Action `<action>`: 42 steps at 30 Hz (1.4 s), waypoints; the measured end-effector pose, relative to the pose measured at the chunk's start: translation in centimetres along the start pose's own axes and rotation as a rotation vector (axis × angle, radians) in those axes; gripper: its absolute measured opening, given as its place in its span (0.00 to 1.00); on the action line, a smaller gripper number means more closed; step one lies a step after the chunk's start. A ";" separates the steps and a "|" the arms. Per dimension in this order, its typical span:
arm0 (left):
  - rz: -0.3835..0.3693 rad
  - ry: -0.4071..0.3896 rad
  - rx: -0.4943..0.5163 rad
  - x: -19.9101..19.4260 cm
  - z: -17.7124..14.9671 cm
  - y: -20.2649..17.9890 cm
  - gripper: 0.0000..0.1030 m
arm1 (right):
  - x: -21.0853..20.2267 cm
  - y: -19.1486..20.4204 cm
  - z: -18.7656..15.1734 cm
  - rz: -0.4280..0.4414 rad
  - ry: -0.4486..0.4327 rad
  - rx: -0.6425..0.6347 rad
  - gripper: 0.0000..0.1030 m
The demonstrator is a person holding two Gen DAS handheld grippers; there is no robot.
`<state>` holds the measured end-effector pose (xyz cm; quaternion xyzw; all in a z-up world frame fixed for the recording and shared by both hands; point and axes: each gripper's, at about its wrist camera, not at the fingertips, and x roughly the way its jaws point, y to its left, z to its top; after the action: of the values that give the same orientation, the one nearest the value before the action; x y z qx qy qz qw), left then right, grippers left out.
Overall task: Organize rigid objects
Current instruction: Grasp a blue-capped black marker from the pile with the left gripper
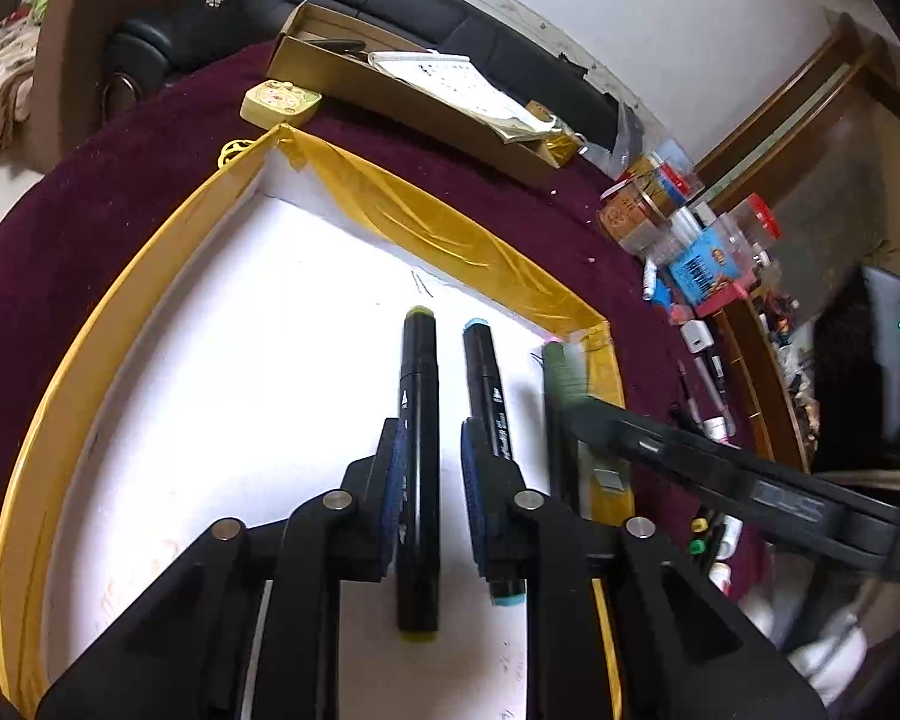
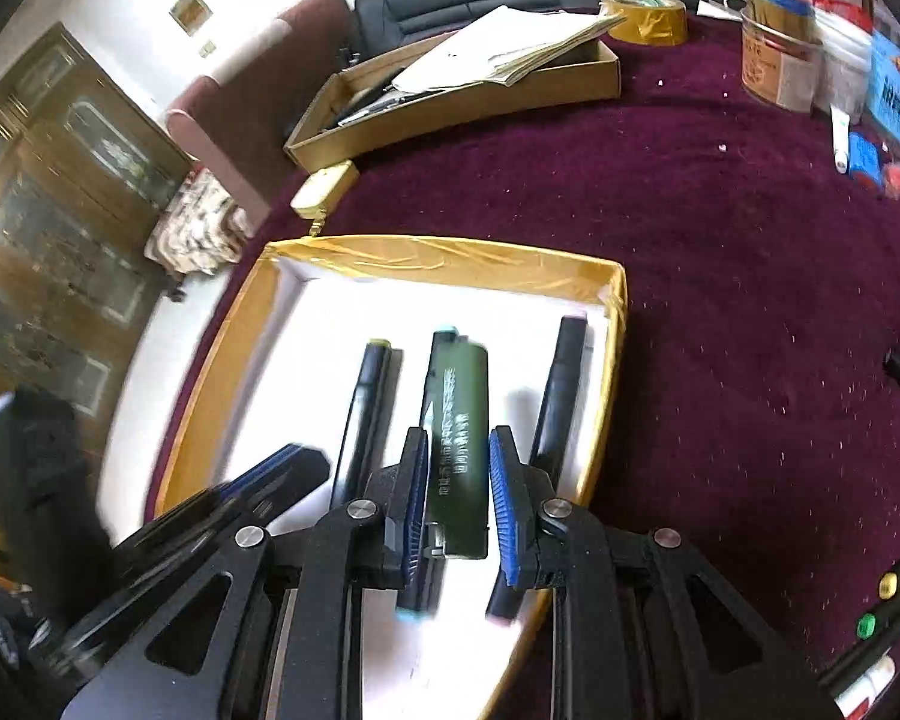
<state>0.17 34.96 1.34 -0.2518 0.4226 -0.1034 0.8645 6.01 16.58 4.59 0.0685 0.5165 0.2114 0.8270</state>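
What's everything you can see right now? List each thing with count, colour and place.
tray: one, white with yellow-taped rim, on the cloth
markers: three, black with yellow, blue and pink caps, in the tray
case: one, dark green, over the tray
cardboard box: one, brown, papers inside, behind the tray
tape roll: one, yellow, by the box
cloth: one, maroon, under everything
left gripper: one, black with blue pads, open over the tray
right gripper: one, black with blue pads, fingers either side of the case

Tray (image 2: pixel 615 324): yellow-taped rim, white floor. Around the tray, the cloth (image 2: pixel 720 252) is maroon. Inside the tray, the markers (image 1: pixel 419 420) are black; the lighter (image 2: pixel 457 420) is dark green with white print.
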 end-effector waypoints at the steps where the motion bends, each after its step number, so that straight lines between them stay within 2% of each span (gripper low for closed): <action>1: 0.005 -0.006 0.001 -0.4 -0.1 0.0 0.23 | 0.0 0.2 -0.1 -0.008 -0.009 -0.006 0.20; 5: 0.035 -0.052 0.056 -2.6 -0.7 -1.1 0.23 | -3.1 -0.6 -1.5 0.034 -0.098 -0.014 0.24; 6: 0.037 -0.064 0.080 -3.4 -1.2 -1.8 0.24 | -4.8 -1.4 -2.1 0.045 -0.148 -0.010 0.24; 7: 0.029 -0.074 0.104 -4.0 -1.6 -2.6 0.25 | -7.3 -2.4 -3.3 0.046 -0.233 -0.017 0.27; 8: 0.016 -0.085 0.143 -4.7 -2.3 -3.8 0.27 | -9.0 -3.1 -4.1 0.028 -0.295 -0.030 0.33; 9: 0.004 -0.096 0.191 -5.3 -3.0 -5.2 0.38 | -10.8 -4.0 -5.2 -0.008 -0.368 -0.046 0.59; 10: -0.005 -0.103 0.230 -5.6 -3.6 -6.4 0.48 | -12.9 -5.6 -6.8 -0.053 -0.443 -0.057 0.91; 11: -0.019 -0.104 0.282 -5.8 -4.4 -8.1 0.50 | -13.9 -6.9 -7.7 -0.089 -0.479 -0.053 0.97; 12: -0.035 -0.093 0.336 -5.6 -5.3 -9.8 0.50 | -14.8 -8.5 -8.7 -0.140 -0.494 -0.038 0.97; 14: -0.068 -0.046 0.424 -4.4 -6.9 -13.1 0.50 | -15.6 -12.5 -10.4 -0.199 -0.450 0.002 0.97; 16: -0.094 0.004 0.510 -2.7 -8.9 -16.1 0.50 | -16.1 -16.2 -12.0 -0.204 -0.416 0.077 0.96; 19: -0.088 0.074 0.615 0.5 -12.0 -20.0 0.50 | -16.9 -21.4 -15.3 -0.194 -0.398 0.193 0.96; 23: -0.001 0.124 0.757 5.1 -15.8 -23.2 0.50 | -18.9 -25.9 -18.3 -0.158 -0.418 0.282 0.96; 24: 0.042 0.146 0.789 6.3 -16.6 -23.5 0.49 | -19.2 -26.4 -18.7 -0.147 -0.426 0.293 0.96; 25: 0.056 0.156 0.792 6.9 -17.0 -23.4 0.33 | -19.3 -26.7 -18.9 -0.139 -0.433 0.300 0.96; 26: 0.069 0.151 0.781 7.1 -17.1 -23.2 0.32 | -19.5 -27.1 -19.1 -0.129 -0.439 0.306 0.96; 28: 0.064 0.155 0.731 6.4 -17.0 -22.6 0.21 | -19.3 -27.7 -19.4 -0.105 -0.451 0.313 0.96; 32: 0.092 0.145 0.575 4.2 -16.7 -19.5 0.21 | -18.3 -28.3 -19.7 -0.065 -0.443 0.324 0.96; 36: 0.064 0.098 0.478 2.6 -16.4 -18.3 0.21 | -18.1 -28.6 -19.9 -0.031 -0.440 0.331 0.96; 39: 0.081 0.082 0.494 3.2 -16.2 -18.9 0.22 | -18.0 -28.7 -20.1 -0.020 -0.437 0.336 0.96; 41: 0.106 0.093 0.523 4.4 -16.0 -20.1 0.27 | -18.0 -29.0 -20.3 -0.017 -0.438 0.348 0.96; 42: 0.126 0.098 0.547 5.4 -16.0 -20.9 0.33 | -18.0 -29.1 -20.3 -0.015 -0.437 0.352 0.96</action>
<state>-8.32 9.44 0.34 0.0226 0.4352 -0.1718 0.8835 -10.63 -19.30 0.48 0.2512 0.3551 0.0927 0.8957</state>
